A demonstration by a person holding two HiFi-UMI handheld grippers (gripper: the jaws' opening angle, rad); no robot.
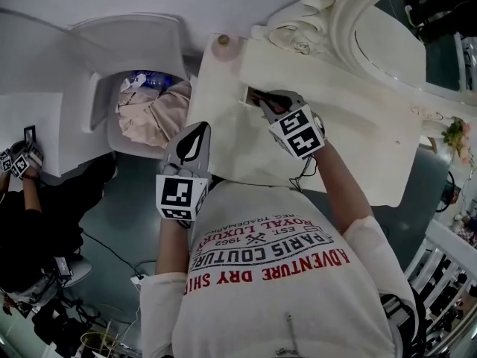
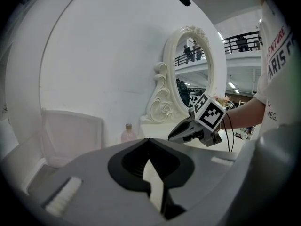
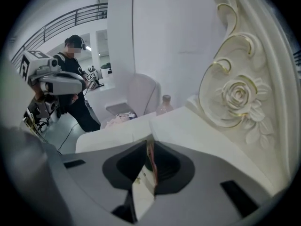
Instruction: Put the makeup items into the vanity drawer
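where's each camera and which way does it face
head view: on the person's head, facing steeply down onto the vanity top; shows shirt, forearms, left gripper and right gripper.
left gripper view: rides the left gripper, faces along its shut jaws toward the mirror; right gripper shows.
right gripper view: rides the right gripper, faces across the vanity top; its jaws pinch a thin flat item.
shared: both gripper views show the pink bottle.

One left gripper (image 1: 201, 133), one right gripper (image 1: 259, 101), one pink bottle (image 1: 222, 45), one flat makeup item (image 3: 142, 190), one mirror (image 1: 406, 32).
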